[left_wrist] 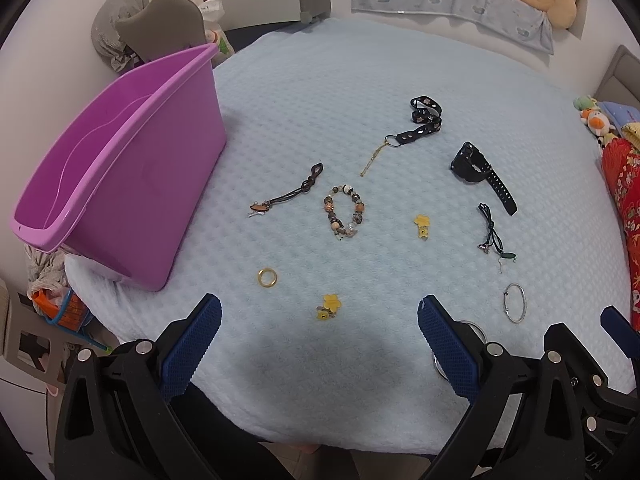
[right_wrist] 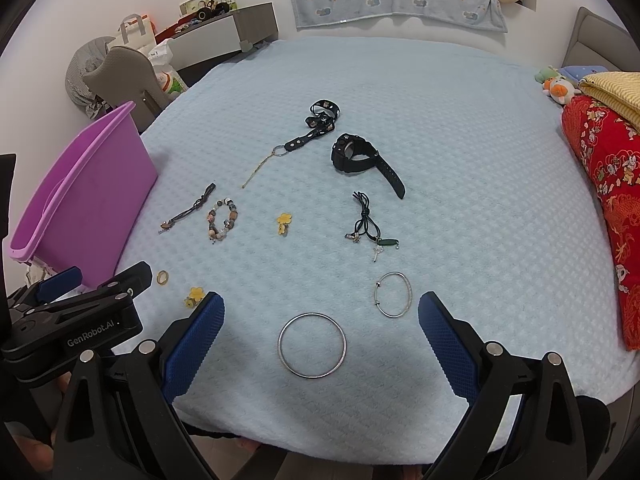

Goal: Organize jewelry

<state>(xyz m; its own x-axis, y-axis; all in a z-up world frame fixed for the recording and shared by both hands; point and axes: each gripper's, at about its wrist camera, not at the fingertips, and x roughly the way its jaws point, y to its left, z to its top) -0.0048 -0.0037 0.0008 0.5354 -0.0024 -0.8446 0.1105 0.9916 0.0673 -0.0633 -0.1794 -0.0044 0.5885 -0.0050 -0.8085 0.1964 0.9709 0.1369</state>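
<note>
Gaping wide and empty, both grippers [left_wrist: 320, 336] [right_wrist: 320, 334] face metal bangles [right_wrist: 312, 345] on waffle-textured blanket [right_wrist: 460, 184].

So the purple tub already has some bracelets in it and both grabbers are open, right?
Not quite. The purple tub looks empty; the left wrist view shows only bare plastic on the inside that is visible. The beaded bracelet, the plain silver bangle and the other jewelry all lie on the blue blanket. The left gripper and right gripper are indeed open.
</note>
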